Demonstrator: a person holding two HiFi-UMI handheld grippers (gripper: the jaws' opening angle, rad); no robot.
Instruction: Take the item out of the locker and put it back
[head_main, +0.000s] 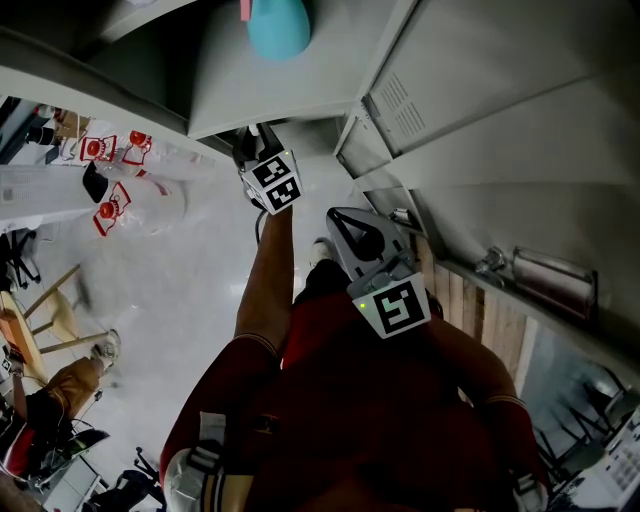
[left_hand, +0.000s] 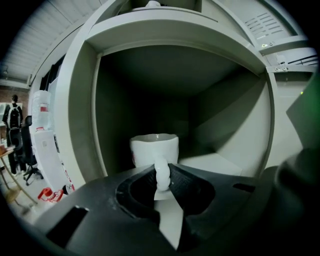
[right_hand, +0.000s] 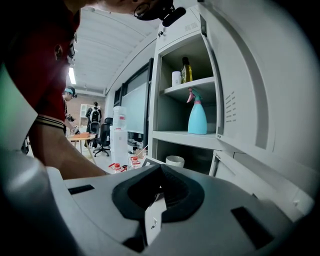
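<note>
We find the white ceramic cup standing upright on the floor of an open compartment of the grey metal locker, near the middle of that compartment. Its looped handle points to 6 o'clock, straight toward the left gripper view's camera. The left gripper reaches in at the compartment mouth. Its two dark jaws are clamped on the handle, one on each side, with the cup body at 12 o'clock of the jaw tips. The cup's base rests on the compartment floor.

The right gripper is held outside the locker, well apart from the cup. Its jaws are together at the tips and nothing is between them. In the right gripper view, a turquoise spray bottle stands on the shelf at 1 o'clock of the jaws. A dark glass bottle stands on the shelf above it. The cup's compartment lies directly under the spray bottle's shelf.

In the head view, the left gripper sits at 11 o'clock of the right gripper, on an outstretched bare arm.
</note>
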